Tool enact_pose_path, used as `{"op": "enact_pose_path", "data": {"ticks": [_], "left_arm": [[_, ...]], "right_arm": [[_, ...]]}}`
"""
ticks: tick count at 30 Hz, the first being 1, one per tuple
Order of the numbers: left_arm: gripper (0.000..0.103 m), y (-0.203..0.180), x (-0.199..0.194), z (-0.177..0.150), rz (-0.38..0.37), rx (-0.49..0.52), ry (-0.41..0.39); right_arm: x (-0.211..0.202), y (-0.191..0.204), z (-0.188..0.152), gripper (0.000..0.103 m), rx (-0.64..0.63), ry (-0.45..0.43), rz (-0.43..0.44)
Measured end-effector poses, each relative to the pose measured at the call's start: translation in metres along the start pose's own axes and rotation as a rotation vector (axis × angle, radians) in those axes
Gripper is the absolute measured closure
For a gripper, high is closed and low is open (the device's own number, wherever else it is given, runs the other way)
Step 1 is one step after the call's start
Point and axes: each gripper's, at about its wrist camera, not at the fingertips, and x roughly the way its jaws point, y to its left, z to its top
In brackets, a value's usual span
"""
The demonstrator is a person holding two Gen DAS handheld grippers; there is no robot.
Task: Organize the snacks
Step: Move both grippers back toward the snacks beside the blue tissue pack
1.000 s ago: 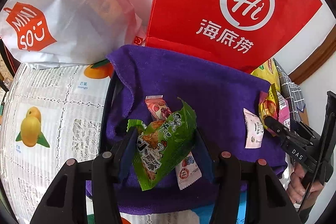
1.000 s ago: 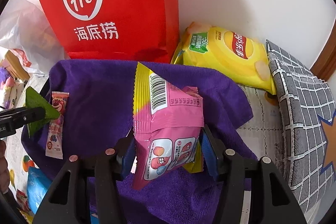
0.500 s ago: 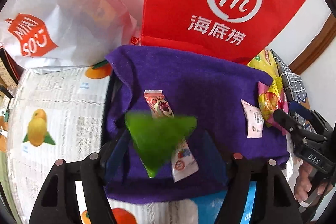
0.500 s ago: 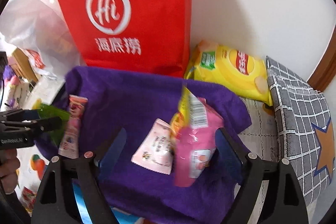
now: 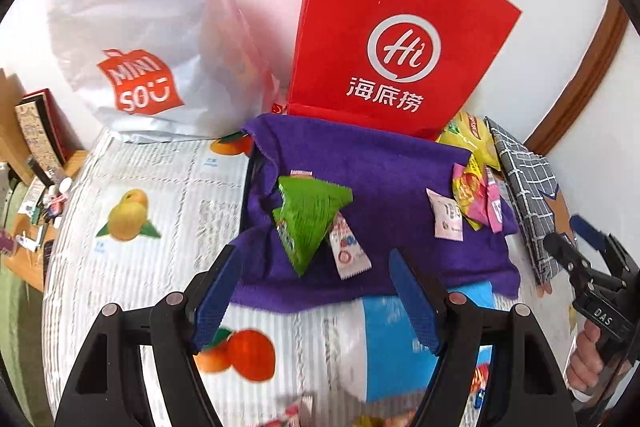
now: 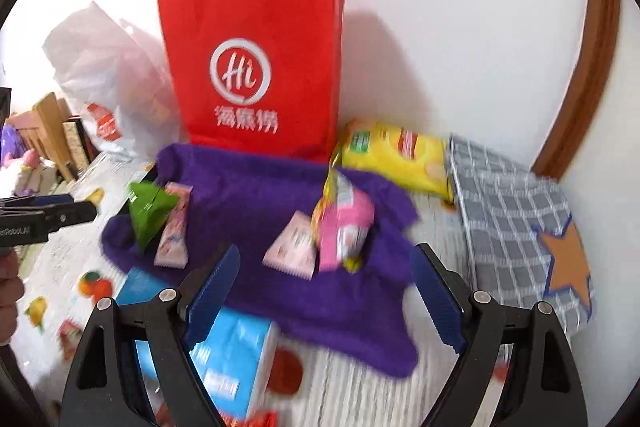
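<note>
A red paper bag stands upright against the wall at 12 o'clock, with a white plastic bag slumped beside it at 10 o'clock; what either holds cannot be seen. In front of them a purple towel lies spread on the fruit-print counter, its far edge touching the red bag. At 2 o'clock of the towel a yellow chip bag lies against the wall, next to a grey checked cushion.

On the towel's left part a green snack packet rests over a pink-and-white sachet. On its right part a pink-and-yellow packet lies touching a small pale pink sachet. A blue box lies at 6 o'clock, tucked partly under the towel's near edge.

Bare counter stretches wide at 9 o'clock of the towel.

The left tongs have just been opening and stand wide, nothing between them, above the towel's near edge. The right tongs likewise have just been opening and stand wide apart, holding nothing.
</note>
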Motion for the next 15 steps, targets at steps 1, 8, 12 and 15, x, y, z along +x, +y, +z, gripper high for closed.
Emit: {"op": "enact_pose_path", "data": {"ticks": [1, 8, 12, 15], "left_arm": [[0.029, 0.001, -0.005, -0.005, -0.001, -0.004, -0.007], [0.029, 0.005, -0.033, -0.038, -0.002, -0.027, -0.047], [0.029, 0.01, -0.043, -0.058, -0.023, -0.027, -0.062], [0.029, 0.015, -0.044, -0.072, -0.028, -0.033, -0.062]], "right_arm": [[-0.006, -0.001, -0.006, 0.016, 0.015, 0.007, 0.006], [-0.046, 0.002, -0.041, 0.012, 0.066, -0.048, -0.082], [-0.064, 0.008, -0.063, 0.009, 0.049, -0.109, -0.109], [-0.065, 0.012, -0.082, 0.01, 0.042, -0.11, -0.082]]}}
